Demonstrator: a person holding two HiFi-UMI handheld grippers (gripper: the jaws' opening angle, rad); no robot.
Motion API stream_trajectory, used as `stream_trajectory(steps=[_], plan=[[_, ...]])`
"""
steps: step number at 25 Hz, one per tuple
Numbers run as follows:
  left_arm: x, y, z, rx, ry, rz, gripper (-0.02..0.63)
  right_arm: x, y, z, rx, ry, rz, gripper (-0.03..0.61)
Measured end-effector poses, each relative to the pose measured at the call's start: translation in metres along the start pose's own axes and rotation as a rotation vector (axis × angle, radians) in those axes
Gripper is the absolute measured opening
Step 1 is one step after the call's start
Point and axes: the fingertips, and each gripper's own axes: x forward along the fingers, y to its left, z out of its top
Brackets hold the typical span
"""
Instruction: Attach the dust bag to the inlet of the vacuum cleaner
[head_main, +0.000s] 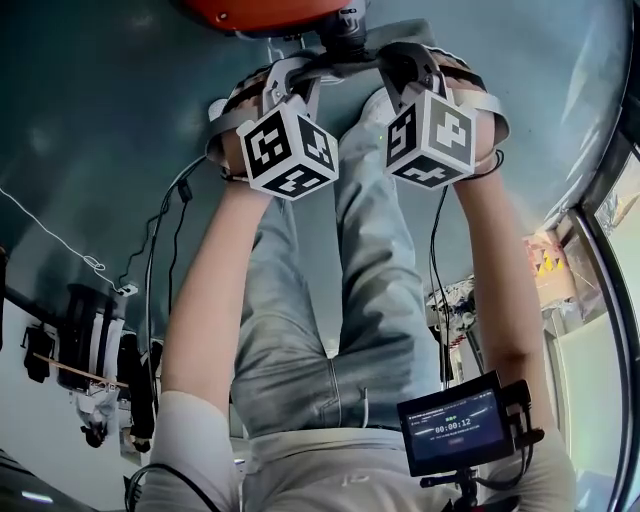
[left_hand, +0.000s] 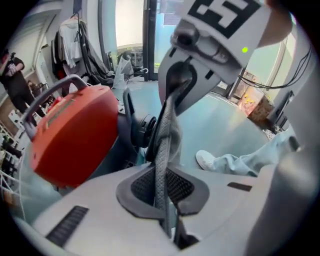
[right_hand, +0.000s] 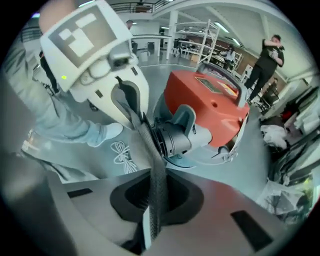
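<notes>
Both shut tight: left gripper (left_hand: 163, 200) and right gripper (right_hand: 152, 202) clamp the grey woven-fabric dust bag (left_hand: 163, 142) stretched between them, just before the grey round inlet (right_hand: 172, 138) on the orange drum vacuum cleaner (right_hand: 215, 102). Fitting step, likely; next, its mouth must seat squarely.

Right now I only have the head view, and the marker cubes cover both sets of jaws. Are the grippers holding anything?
Observer: Yes. The left gripper has its jaws shut on a grey mesh edge of the dust bag.
Reviewer: And the right one?
Observer: The right gripper is shut on the same bag, which stretches between the two.
Reviewer: Is the bag on the inlet yet?
Observer: Seemingly not. The right gripper view shows the round grey inlet of the orange vacuum cleaner just behind the fabric, with its ribbed collar bare. I cannot tell whether they touch.
</notes>
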Motion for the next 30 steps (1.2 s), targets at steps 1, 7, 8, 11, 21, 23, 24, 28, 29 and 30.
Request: stream_trajectory(steps=[1, 7, 8, 11, 21, 23, 24, 28, 29, 30], plan=[[-0.008, 0.001, 0.003, 0.001, -0.003, 0.028, 0.016, 0.007, 0.000, -0.002, 0.030, -0.014, 0.007, 0.018], [-0.007, 0.000, 0.009, 0.049, -0.069, 0.052, 0.020, 0.014, 0.007, -0.010, 0.146, -0.056, 0.048, 0.020], [-0.004, -0.002, 0.008, 0.027, -0.077, 0.011, 0.020, 0.011, 0.009, -0.010, 0.194, -0.075, 0.087, 0.022], [-0.008, -0.007, 0.002, -0.050, -0.091, -0.114, 0.107, 0.000, 0.009, -0.009, 0.274, -0.125, 0.190, 0.110], [-0.085, -0.009, 0.024, -0.113, -0.262, -0.105, 0.210, -0.075, 0.037, 0.015, 0.113, -0.286, 0.303, 0.158], [-0.075, -0.037, 0.014, -0.080, -0.146, -0.229, 0.210, -0.061, 0.066, 0.013, 0.080, -0.239, 0.359, 0.158], [-0.067, -0.052, 0.006, -0.081, -0.077, -0.299, 0.210, -0.050, 0.076, 0.009, 0.100, -0.212, 0.374, 0.157], [-0.018, -0.063, -0.019, -0.166, 0.074, -0.320, 0.210, -0.004, 0.074, -0.006, 0.240, -0.137, 0.325, 0.158], [-0.006, -0.054, -0.020, -0.191, 0.079, -0.288, 0.209, 0.004, 0.065, -0.008, 0.243, -0.129, 0.283, 0.158], [0.004, -0.043, -0.018, -0.206, 0.074, -0.258, 0.209, 0.010, 0.054, -0.009, 0.236, -0.124, 0.236, 0.158]])
